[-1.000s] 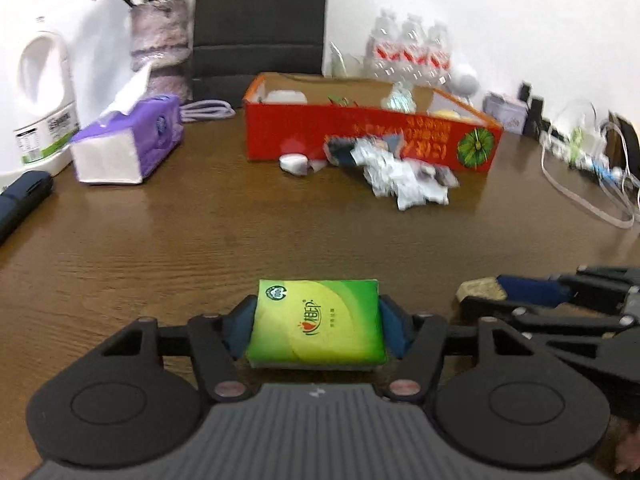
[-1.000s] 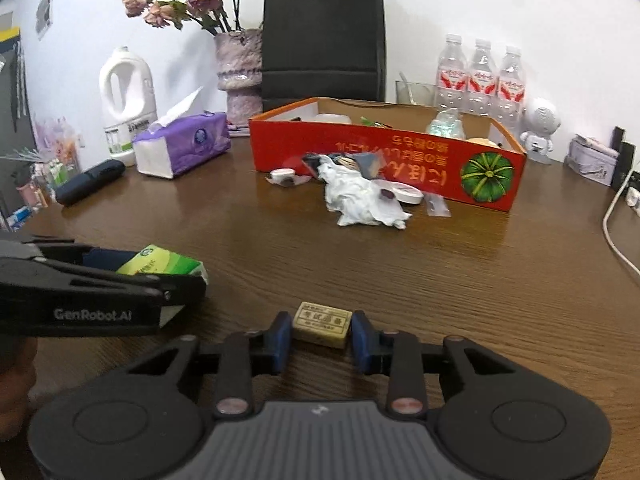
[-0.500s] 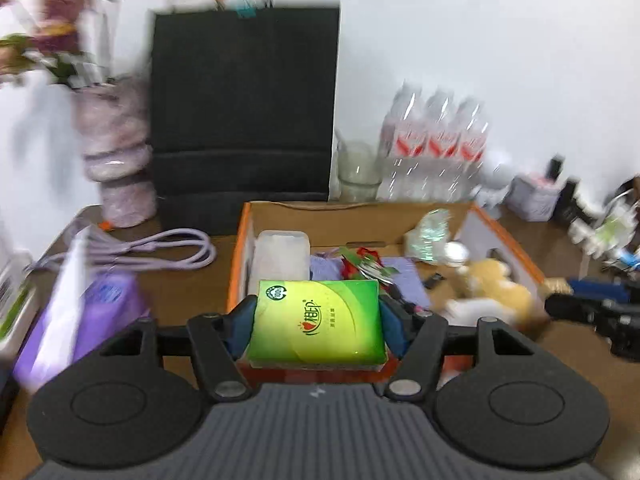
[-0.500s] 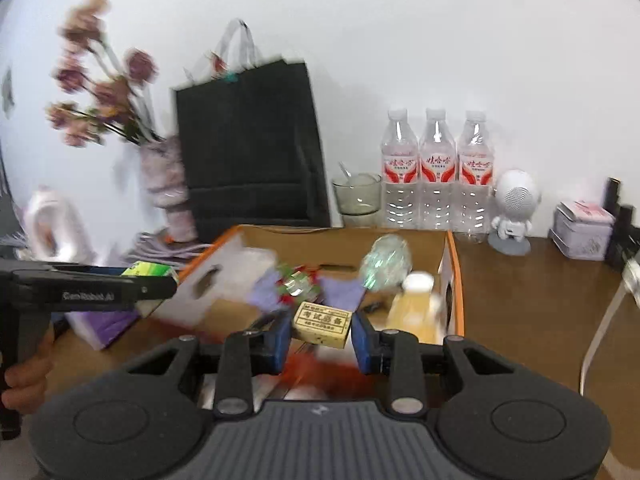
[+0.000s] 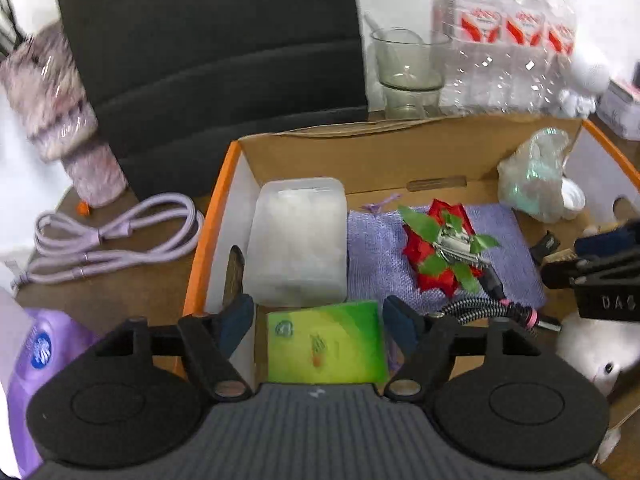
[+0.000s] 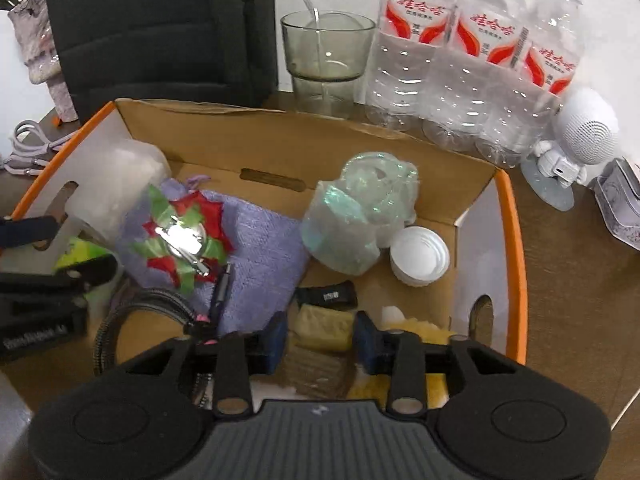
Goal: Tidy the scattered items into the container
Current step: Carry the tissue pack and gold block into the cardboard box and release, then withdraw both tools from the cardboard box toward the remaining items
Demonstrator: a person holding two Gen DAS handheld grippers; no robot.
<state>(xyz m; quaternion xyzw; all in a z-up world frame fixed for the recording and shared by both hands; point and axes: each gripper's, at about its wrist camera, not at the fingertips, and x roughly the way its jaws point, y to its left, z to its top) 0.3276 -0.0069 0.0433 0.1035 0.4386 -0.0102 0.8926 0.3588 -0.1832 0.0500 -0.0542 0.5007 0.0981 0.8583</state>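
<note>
While both grippers hang over the cardboard box (image 5: 224,184), let the left gripper (image 5: 318,322) finish opening clear of the green tissue pack (image 5: 325,347) and the right gripper (image 6: 320,340), also opening, free its tan block (image 6: 322,327), before you lift away.

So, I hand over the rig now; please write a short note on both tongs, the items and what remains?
Left tongs: jaws opening, pads clear of the green tissue pack, which is dropping into the left front of the cardboard box.
Right tongs: jaws opening over the box's right front; the small tan block sits loose between the pads.
Done: both items brought over the box, which already holds several things.
Left: draw both tongs out, then check the table for anything scattered; it is out of view here.
</note>
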